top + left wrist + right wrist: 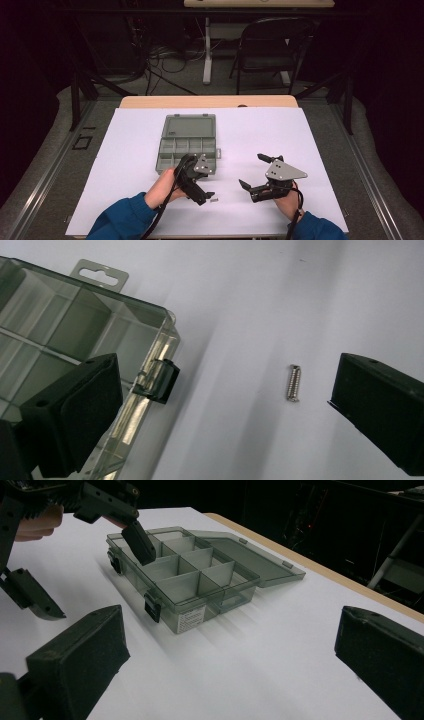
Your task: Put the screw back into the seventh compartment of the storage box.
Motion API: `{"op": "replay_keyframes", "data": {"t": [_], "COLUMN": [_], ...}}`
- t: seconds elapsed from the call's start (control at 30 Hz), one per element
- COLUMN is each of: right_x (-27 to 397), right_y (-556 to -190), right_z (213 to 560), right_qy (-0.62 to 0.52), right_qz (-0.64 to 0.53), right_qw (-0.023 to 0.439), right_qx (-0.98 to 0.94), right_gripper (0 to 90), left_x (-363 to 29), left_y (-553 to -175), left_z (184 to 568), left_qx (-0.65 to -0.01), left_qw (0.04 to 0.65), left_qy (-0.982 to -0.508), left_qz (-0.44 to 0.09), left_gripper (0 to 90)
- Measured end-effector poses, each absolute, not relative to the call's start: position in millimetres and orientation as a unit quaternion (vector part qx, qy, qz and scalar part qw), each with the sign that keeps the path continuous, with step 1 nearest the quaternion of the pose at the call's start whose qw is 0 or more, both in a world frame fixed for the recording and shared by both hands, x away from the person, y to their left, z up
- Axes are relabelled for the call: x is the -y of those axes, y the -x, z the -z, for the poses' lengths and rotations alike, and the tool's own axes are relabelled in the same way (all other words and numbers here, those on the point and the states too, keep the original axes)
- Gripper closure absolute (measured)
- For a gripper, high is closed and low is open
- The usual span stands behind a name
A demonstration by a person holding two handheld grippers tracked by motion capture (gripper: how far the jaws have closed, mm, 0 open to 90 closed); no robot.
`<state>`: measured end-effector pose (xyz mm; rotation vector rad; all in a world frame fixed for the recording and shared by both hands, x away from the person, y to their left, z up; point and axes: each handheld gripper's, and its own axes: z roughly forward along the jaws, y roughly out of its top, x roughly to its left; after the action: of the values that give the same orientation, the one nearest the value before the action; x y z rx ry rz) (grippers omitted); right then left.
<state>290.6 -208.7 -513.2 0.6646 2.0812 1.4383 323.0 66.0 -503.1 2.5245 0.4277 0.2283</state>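
A small metal screw (294,383) (214,200) lies on the white table just in front of a smoky clear organizer box (186,145) (90,335) (195,575), whose lid is folded open behind it. My left gripper (199,180) (225,405) (87,570) hangs low and open over the box's front right corner. One finger (140,542) is above the box and the other stands past the screw, so the screw lies between the jaws untouched. My right gripper (252,171) (227,665) rests open and empty to the right, pointing toward the box.
The box's black latches (162,380) (152,609) face me, and its compartments look empty. White paper (260,130) covers the table, with a wooden edge (210,101) at the back. A folding chair (270,45) and cables stand beyond the table.
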Motion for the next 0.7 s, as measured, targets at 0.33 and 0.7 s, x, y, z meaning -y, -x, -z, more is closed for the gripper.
{"op": "replay_keyframes", "data": {"t": [0.33, 0.7], "right_x": [208.3, 208.0], "right_y": [-290.7, -291.0], "right_z": [513.7, 513.8], "right_qy": [-0.242, -0.243], "right_qz": [-0.529, -0.528], "right_qw": [0.257, 0.258], "right_qx": [-0.771, -0.772], "right_gripper": [0.0, 0.0], "left_x": [-58.3, -53.8], "left_y": [-319.7, -317.6], "left_z": [511.6, 519.8], "left_qx": [-0.152, -0.141], "left_qw": [0.267, 0.262], "left_qy": [-0.949, -0.953], "left_qz": [-0.076, -0.064], "left_gripper": [4.5, 22.4]}}
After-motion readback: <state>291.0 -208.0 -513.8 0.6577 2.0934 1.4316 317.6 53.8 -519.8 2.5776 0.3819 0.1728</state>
